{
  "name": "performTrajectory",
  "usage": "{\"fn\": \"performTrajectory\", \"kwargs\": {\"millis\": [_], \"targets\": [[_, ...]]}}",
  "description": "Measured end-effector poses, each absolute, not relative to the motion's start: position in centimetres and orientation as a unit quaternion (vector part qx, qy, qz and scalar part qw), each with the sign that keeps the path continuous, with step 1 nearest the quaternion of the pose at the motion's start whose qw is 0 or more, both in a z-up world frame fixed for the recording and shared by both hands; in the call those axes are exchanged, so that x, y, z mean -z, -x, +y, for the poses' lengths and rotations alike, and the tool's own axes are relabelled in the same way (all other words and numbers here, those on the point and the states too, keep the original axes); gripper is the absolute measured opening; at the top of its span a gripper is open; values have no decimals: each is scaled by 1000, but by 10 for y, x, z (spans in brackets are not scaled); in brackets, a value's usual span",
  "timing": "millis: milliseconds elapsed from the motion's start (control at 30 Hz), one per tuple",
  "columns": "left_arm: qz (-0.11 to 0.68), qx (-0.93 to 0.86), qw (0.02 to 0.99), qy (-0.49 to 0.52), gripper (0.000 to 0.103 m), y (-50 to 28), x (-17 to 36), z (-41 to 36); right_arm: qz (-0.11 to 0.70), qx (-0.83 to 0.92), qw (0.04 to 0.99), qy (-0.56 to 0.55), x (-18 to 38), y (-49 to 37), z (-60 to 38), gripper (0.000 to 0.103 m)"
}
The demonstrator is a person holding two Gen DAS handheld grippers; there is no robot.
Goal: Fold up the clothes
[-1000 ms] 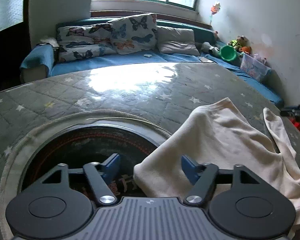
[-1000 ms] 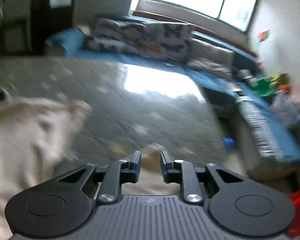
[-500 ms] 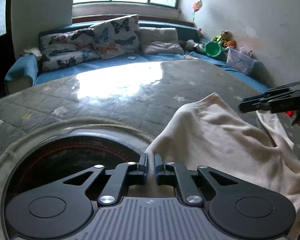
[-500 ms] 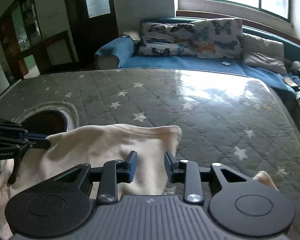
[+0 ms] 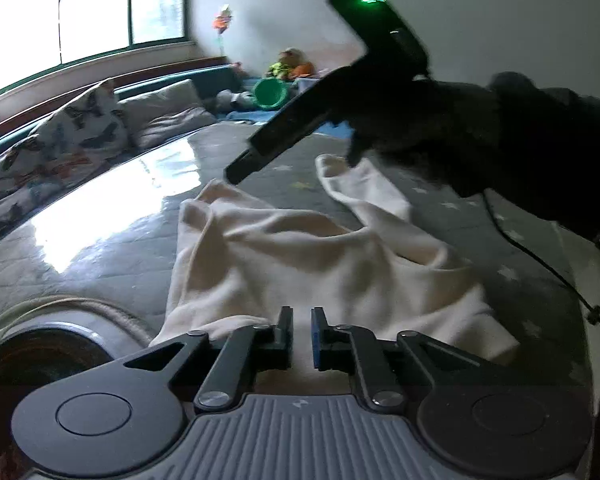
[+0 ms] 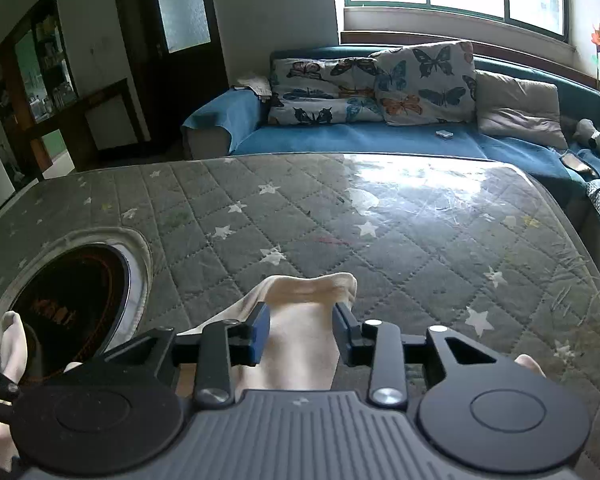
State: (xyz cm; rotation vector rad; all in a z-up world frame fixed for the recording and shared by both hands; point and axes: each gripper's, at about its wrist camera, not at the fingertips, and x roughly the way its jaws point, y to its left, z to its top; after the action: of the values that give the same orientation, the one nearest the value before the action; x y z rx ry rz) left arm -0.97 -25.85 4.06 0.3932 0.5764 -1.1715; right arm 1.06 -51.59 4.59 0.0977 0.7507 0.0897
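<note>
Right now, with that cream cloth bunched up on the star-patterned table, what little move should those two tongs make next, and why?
Probably close the right tongs on the cream cloth: their jaws are opening, with a strip of it between them. The left tongs, also opening, have the near hem in a narrow gap. The cloth lies crumpled on the quilted table cover, so both must hold before spreading it flat.

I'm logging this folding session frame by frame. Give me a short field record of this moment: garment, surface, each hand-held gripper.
garment: cream garment, crumpled, not yet folded
surface: grey quilted star-pattern table cover
left hand-held gripper: jaws opening, narrow gap, garment's near edge between them
right hand-held gripper: jaws opening, a strip of the garment lying between them
nearby: round dark opening in the cover, beside the garment
</note>
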Motion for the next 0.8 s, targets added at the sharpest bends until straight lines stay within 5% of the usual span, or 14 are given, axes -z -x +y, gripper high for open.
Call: {"fn": "performTrajectory", "kwargs": {"millis": [133,333,533,600,733,800], "targets": [[256,529,796,-140,16,1,-58,-240,366,-39,928,-49,-44,-12,-520,35],[313,429,843,-86,52,-34,-60,-221,369,-34,927,-57,-39,-14,-524,35],[377,407,830,-59,57,-49,-42,-231,370,-37,926,-57,-37,-14,-521,35],[388,410,824,-52,55,-53,-38,-234,371,-37,926,-55,-37,-15,-521,36],[393,429,812,-46,15,-54,-38,-232,371,-33,926,-59,-34,-16,-523,36],[384,423,819,-49,8,-55,-41,-228,373,-31,925,-62,-32,-16,-524,36]]}}
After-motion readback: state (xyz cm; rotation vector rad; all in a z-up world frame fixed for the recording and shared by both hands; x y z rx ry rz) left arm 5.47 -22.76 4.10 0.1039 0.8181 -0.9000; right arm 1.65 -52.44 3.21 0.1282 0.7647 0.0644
